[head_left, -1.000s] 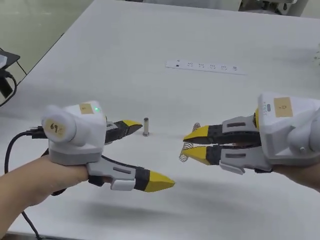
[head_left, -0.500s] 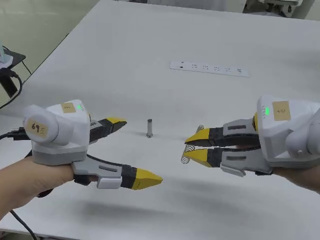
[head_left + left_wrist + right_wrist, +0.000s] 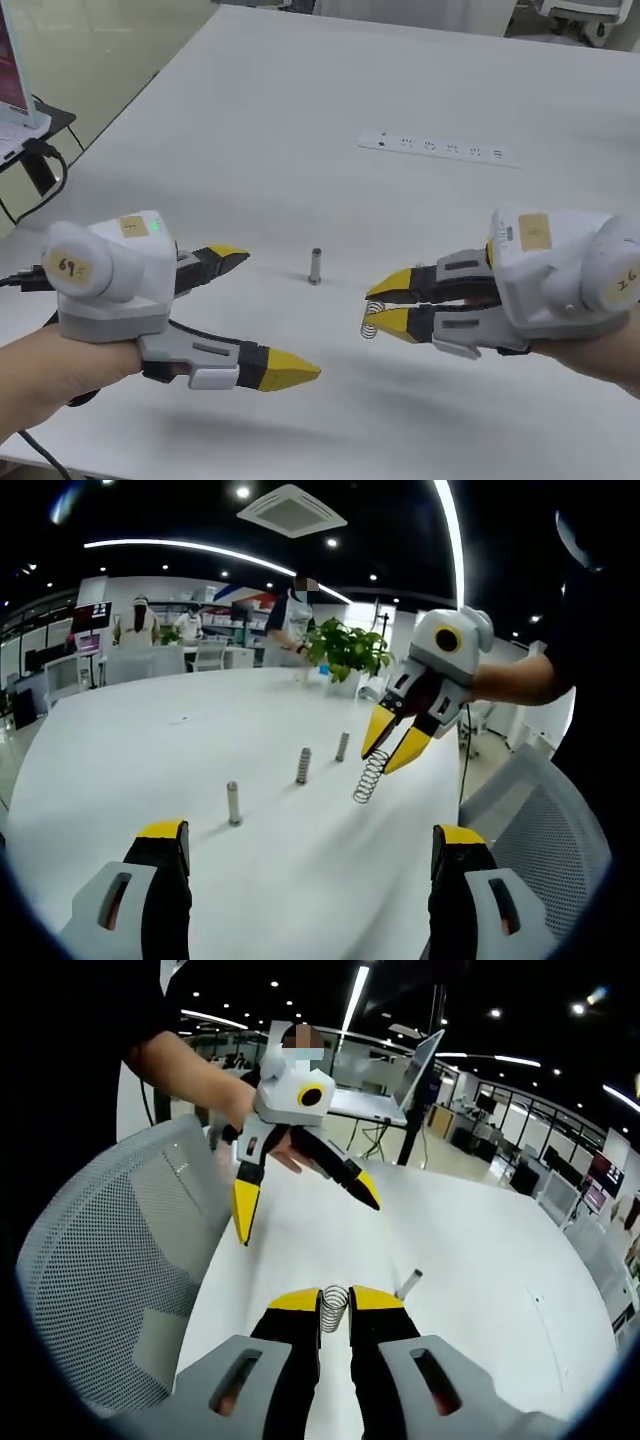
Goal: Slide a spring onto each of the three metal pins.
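1. Table point(image 3: 300, 100): white, matte, broad, reaching well away from the viewer.
2. Power strip point(image 3: 437, 148): white, flat on the table's far part.
3. Floor point(image 3: 100, 45): pale green, glossy, left of the table.
4. Stand point(image 3: 45, 125): dark, at the left edge, bearing a lit screen point(image 3: 10, 70), with black cables beside it.
5. Chair point(image 3: 110, 1250): grey mesh back, beside the table's edge.
6. Ceiling point(image 3: 150, 510): dark, with a square vent point(image 3: 291, 510), long light strips point(image 3: 200, 548) and round spotlights.
7. Plant point(image 3: 345, 650): green, leafy, beyond the table's far end.
8. Laptop point(image 3: 425, 1065): open, lid raised, at the table's far side.
9. Hall: white desks and chairs, with people point(image 3: 135, 625) standing far off.
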`<state>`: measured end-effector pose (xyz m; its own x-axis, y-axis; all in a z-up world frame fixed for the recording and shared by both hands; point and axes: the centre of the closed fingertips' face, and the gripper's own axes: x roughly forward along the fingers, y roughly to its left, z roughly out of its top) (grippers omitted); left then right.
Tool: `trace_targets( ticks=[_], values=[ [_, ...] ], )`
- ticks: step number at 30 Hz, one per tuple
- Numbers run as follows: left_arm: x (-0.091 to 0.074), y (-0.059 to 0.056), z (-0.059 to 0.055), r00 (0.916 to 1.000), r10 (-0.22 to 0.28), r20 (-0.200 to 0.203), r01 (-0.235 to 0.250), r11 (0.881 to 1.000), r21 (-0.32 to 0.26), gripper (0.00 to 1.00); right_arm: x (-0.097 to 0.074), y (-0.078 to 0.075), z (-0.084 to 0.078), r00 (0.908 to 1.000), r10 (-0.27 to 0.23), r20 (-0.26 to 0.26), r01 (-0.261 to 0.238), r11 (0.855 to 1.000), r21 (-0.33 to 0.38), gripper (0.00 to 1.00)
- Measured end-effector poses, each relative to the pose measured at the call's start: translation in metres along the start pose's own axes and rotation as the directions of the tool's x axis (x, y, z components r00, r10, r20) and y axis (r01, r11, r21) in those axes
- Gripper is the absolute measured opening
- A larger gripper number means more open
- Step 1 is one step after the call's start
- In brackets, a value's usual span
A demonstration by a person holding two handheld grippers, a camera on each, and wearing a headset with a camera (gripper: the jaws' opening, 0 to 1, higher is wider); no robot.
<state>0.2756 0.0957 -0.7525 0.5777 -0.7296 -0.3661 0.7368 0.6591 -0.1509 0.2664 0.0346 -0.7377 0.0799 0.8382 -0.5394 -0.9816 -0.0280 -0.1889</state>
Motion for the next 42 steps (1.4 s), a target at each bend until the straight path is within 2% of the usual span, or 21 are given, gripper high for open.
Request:
trace_targets(
  ticks=[5, 11, 19, 27, 35, 39, 42],
  values=[
    [-0.004, 0.003, -0.001, 0.9999, 0.014, 0.004, -0.014, 1.0, -0.007, 0.98, 0.01, -0.003, -0.001, 0.9999, 0.011, -0.008, -0.011, 1.0, -0.006, 0.07],
    [-0.006, 0.003, -0.005, 0.9998, 0.019, 0.001, -0.019, 1.0, -0.012, 0.98, 0.023, -0.014, 0.008, 1.0, 0.007, 0.002, -0.007, 1.0, -0.012, 0.07],
    [-0.008, 0.004, -0.008, 0.9997, 0.025, -0.003, -0.025, 1.0, -0.013, 0.98, 0.034, -0.042, 0.017, 0.9991, -0.037, 0.02, 0.037, 0.999, -0.009, 0.07],
    [-0.008, 0.007, -0.007, 0.9996, 0.029, 0.002, -0.029, 0.999, -0.015, 0.98, 0.043, -0.07, 0.021, 0.9956, -0.092, 0.013, 0.092, 0.996, -0.002, 0.07],
    [-0.009, 0.006, -0.007, 0.9997, 0.026, 0.003, -0.026, 1.0, -0.017, 0.98, 0.051, -0.092, 0.022, 0.9911, -0.132, 0.014, 0.131, 0.989, 0.067, 0.08],
    [-0.01, 0.004, -0.003, 0.9996, 0.024, 0.017, -0.024, 1.0, -0.02, 0.98, 0.056, -0.098, 0.018, 0.99, -0.141, -0.002, 0.141, 0.985, 0.095, 0.08],
    [-0.01, 0.005, -0.005, 0.9996, 0.025, 0.011, -0.024, 1.0, -0.018, 0.98, 0.057, -0.102, 0.018, 0.9892, -0.147, 0.005, 0.145, 0.982, 0.124, 0.08]
  ],
)
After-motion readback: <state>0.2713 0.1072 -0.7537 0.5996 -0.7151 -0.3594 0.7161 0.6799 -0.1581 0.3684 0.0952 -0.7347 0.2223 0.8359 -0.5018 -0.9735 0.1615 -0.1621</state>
